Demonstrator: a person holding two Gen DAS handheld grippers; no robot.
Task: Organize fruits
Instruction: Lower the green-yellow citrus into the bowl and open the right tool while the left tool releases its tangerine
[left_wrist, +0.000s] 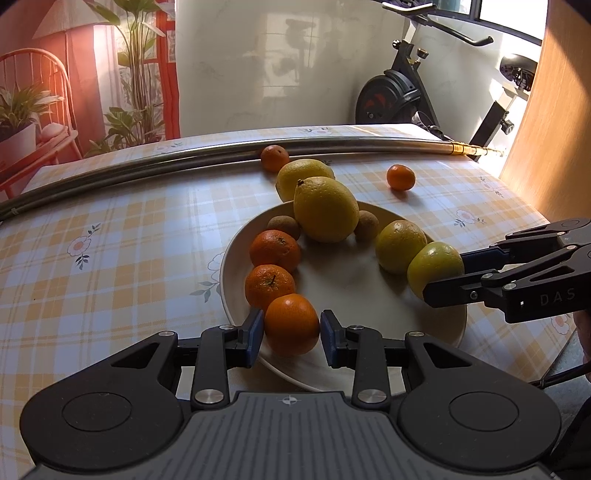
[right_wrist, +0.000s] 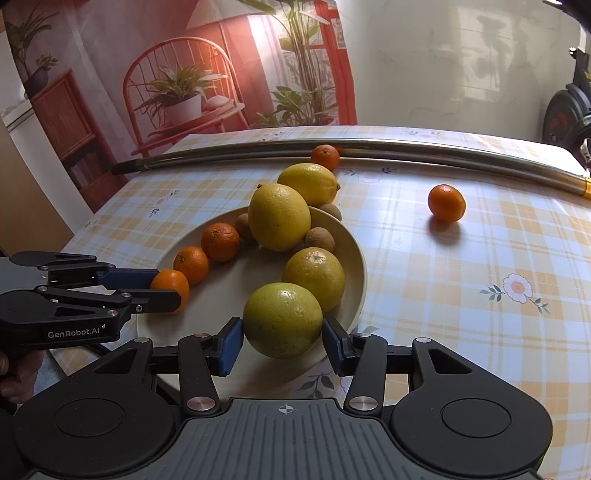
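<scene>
Jaws half spread on both: left gripper (left_wrist: 291, 332) flanking small round orange mandarin (left_wrist: 291, 324), right gripper (right_wrist: 282, 341) flanking round yellow-green citrus (right_wrist: 282, 319), pads at the skins, grip firmness not clear. Both fruits at near rim of shallow cream plate (left_wrist: 369, 295), ending two rows. Risk: loose pinch, round fruit rolling onto checked tablecloth (left_wrist: 129, 240).
</scene>
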